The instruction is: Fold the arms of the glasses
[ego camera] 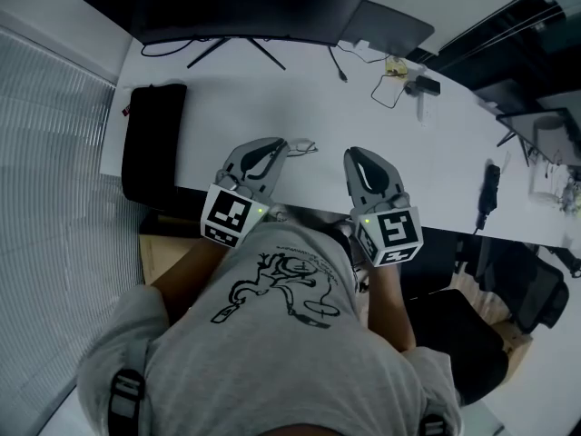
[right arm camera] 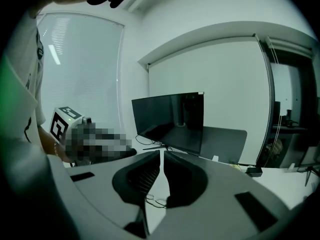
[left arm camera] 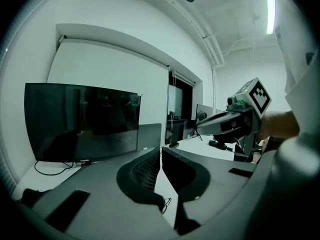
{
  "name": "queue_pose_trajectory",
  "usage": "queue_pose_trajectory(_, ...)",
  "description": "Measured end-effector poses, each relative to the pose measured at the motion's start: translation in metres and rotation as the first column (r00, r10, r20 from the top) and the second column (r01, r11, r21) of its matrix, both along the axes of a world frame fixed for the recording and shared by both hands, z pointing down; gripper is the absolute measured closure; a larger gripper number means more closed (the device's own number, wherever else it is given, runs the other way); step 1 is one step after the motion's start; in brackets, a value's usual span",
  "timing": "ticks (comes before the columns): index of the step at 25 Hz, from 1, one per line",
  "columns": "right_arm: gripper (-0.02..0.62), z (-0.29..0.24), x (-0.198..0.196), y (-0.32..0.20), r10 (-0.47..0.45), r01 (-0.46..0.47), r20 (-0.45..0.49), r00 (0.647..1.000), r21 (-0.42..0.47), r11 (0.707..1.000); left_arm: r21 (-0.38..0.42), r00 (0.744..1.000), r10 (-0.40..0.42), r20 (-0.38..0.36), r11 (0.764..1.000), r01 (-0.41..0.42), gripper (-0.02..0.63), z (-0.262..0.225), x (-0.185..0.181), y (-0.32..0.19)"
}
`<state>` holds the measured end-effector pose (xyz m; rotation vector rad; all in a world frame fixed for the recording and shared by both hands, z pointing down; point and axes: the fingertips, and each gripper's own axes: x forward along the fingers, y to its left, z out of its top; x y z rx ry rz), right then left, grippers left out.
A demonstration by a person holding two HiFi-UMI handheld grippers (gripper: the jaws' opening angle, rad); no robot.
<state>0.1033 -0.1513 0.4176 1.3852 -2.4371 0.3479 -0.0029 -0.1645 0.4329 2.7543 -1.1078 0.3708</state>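
Left claw (ego camera: pixel 278 147): clenched, empty. Right claw (ego camera: pixel 357 155): jaws drawn almost together, nothing between them. Both are held over the near edge of the desk (ego camera: pixel 227 98). The glasses (ego camera: pixel 304 146) lie on the desk just beyond the left claw's tip and to its right. They sit between the claws, nearer the left. Their long axis appears to follow the near edge.

Right gripper (right arm camera: pixel 162 153) fingers nearly together, empty; glasses (right arm camera: pixel 155 201) on table (right arm camera: pixel 160 183) below.
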Motion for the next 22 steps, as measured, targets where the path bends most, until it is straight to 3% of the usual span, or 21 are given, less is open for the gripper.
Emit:
queue_pose_trajectory(12,0.566,-0.052,-0.009,0.014,-0.059,0.059,0.012,0.998,0.057,0.997,0.036,0.997,0.008,-0.08,0.999,-0.005,0.58,-0.046,0.0,0.01)
queue_pose_trajectory(22,0.571,-0.082,-0.004,0.019,-0.054,0.051,0.03,0.998,0.103,0.993,0.078,0.991,0.011,-0.131,0.997,-0.001,0.58,-0.088,0.0,0.011)
